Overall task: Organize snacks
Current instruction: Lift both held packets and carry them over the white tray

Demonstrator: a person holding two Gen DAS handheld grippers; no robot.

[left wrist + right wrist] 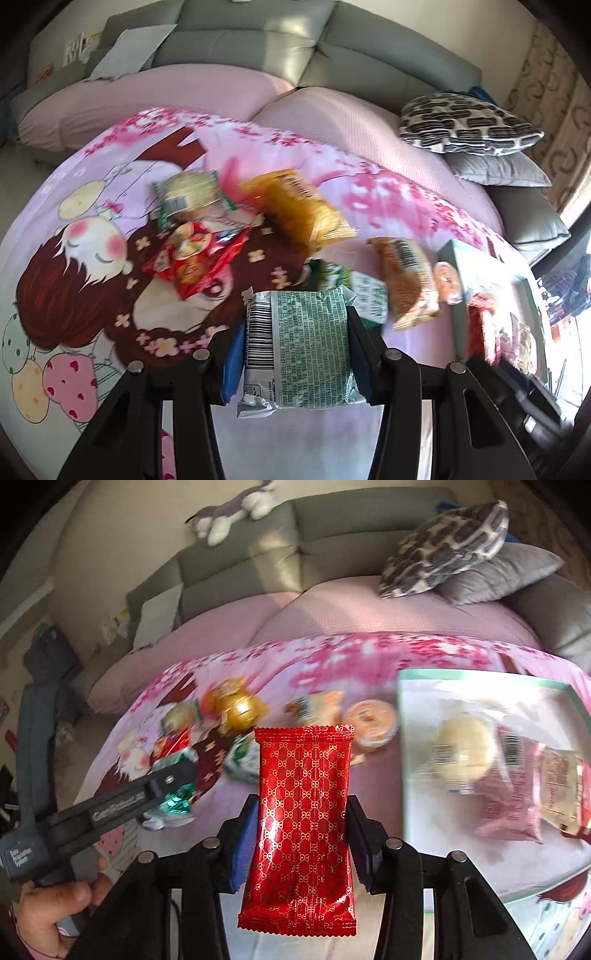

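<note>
The right claw [301, 834] is clamped across the middle of a red patterned packet [303, 827], carried above the cartoon-print blanket [332, 657] just left of the white tray [417, 709], where several wrapped snacks already lie. The left claw [295, 343] is clamped on a green-and-white packet [299, 343], held above the blanket's near edge, with loose snacks such as the red wrapper [192, 258] and yellow bag [303, 210] scattered beyond it. The glossy red foil looks slippery, so it could slide out and drop short of the tray's left rim. Both packets could be crushed if squeezed harder. The two claws work close together and might collide.
</note>
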